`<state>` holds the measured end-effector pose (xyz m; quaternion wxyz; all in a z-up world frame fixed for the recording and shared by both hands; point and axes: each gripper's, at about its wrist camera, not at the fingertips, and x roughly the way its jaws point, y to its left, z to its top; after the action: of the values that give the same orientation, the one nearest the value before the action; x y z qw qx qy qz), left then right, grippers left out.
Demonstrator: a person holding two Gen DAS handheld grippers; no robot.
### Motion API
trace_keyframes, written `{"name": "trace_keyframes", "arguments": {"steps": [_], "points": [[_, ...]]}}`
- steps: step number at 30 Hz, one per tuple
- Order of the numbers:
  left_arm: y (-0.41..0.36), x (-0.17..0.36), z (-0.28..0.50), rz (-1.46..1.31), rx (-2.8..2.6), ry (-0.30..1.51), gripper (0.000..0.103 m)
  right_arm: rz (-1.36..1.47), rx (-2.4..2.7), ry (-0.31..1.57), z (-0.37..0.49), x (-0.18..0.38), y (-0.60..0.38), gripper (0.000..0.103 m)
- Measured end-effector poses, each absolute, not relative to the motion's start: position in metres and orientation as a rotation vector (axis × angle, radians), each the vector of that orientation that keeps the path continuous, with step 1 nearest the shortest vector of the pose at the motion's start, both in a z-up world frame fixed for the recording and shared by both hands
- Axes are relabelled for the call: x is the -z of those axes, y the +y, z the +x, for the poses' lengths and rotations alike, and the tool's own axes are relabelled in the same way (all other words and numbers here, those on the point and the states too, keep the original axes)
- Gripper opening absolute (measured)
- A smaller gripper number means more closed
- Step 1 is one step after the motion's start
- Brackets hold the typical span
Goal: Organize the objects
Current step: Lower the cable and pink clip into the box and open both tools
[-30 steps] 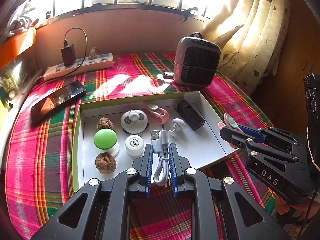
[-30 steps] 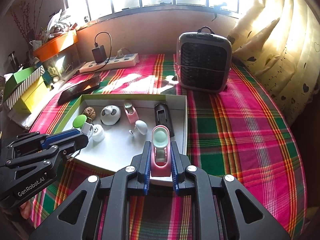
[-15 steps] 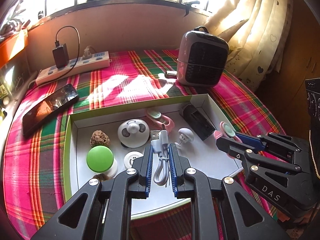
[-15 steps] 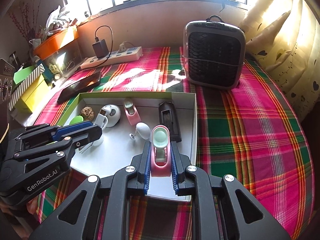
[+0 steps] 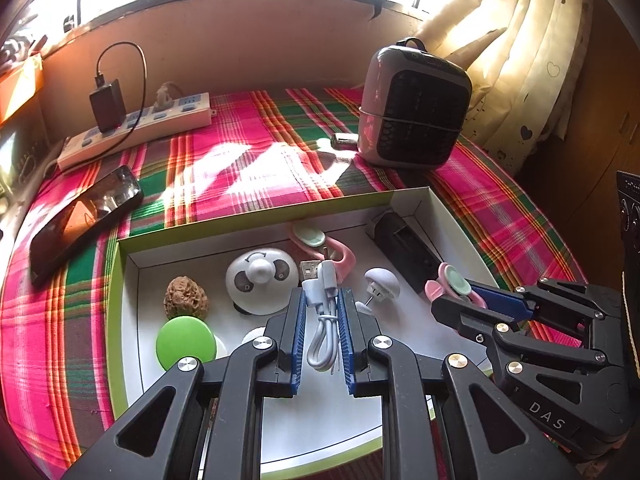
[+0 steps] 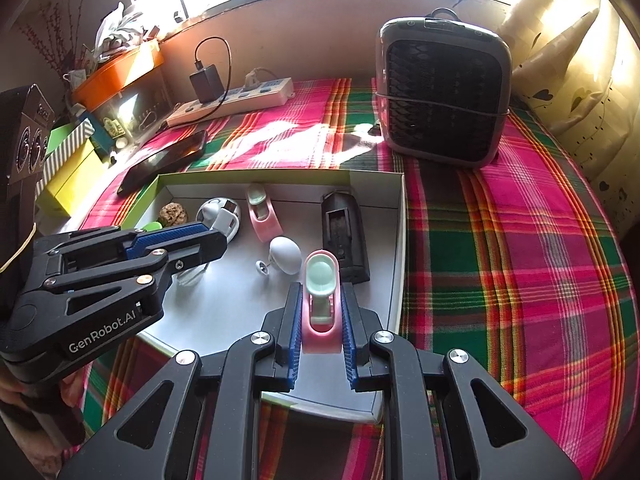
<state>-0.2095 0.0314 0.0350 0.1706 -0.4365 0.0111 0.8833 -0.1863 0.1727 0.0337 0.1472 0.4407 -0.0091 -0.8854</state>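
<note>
A shallow white box with a green rim lies on the plaid cloth. My left gripper is shut on a coiled white USB cable and holds it over the box's middle; it also shows in the right wrist view. My right gripper is shut on a pink clip with a mint pad over the box's right part; it shows in the left wrist view. In the box lie a second pink clip, a panda-faced round item, a walnut, a green-capped item, a white plug and a black device.
A small heater stands behind the box at the right. A power strip with a black charger lies at the back left, a phone in front of it. Green and striped boxes and an orange tray sit far left. Curtains hang at the right.
Both grippers moved forward over the box, still holding the cable and the pink clip. The front walnut and white round item are now hidden under my left gripper.
</note>
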Motion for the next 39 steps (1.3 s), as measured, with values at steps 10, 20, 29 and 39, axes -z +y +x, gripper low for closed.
{"name": "trace_keyframes", "arguments": {"steps": [10, 20, 29, 39], "points": [[0.038, -0.024, -0.216, -1.272, -2.49, 0.061, 0.015, 1.296, 2.507, 0.031, -0.189, -0.03, 0.168, 0.018], [0.042, -0.017, -0.22, -1.298, -2.492, 0.094, 0.015, 1.317, 2.489, 0.081, -0.191, -0.027, 0.163, 0.018], [0.041, -0.017, -0.22, -1.303, -2.49, 0.085, 0.015, 1.33, 2.483, 0.106, -0.192, -0.026, 0.162, 0.018], [0.04, -0.017, -0.221, -1.311, -2.485, 0.071, 0.015, 1.342, 2.477, 0.122, -0.194, -0.026, 0.16, 0.018]]}}
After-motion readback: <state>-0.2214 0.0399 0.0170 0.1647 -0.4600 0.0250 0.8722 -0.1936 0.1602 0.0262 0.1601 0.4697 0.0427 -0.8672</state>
